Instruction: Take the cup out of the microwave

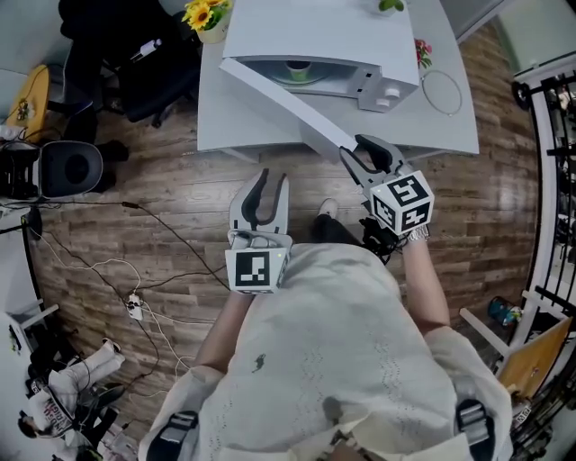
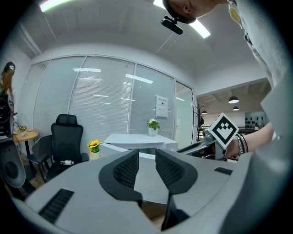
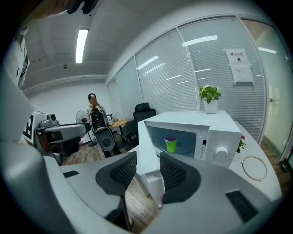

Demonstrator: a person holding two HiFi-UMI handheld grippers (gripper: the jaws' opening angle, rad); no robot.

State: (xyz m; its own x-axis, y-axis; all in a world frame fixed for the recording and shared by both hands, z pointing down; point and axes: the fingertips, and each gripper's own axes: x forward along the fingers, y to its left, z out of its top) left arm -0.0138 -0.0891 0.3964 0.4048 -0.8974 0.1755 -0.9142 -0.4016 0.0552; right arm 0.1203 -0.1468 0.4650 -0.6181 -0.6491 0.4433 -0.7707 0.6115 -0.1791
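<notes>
Contact between right gripper and door: not readable. In the right gripper view, jaws moderately apart, the door's free edge filling the gap between them at lower centre. In the head view, right gripper at centre right, tips just at the end of the open door.

Left gripper: jaws at a narrow gap, nothing between them. In the head view, left gripper at centre, over the floor, short of the table.

Cup: green, upright inside the microwave, right of centre in the right gripper view, well apart from both grippers. From above, cup only partly showing at top centre, the rest under the top of the microwave. In the left gripper view, microwave partly behind the jaws, cup not visible.

Plant on the microwave, cut off by the head view's top edge.

Counted: one cup, one microwave, one door, two grippers, two marker cubes, one plant, one bunch of sunflowers, one ring on the table.
</notes>
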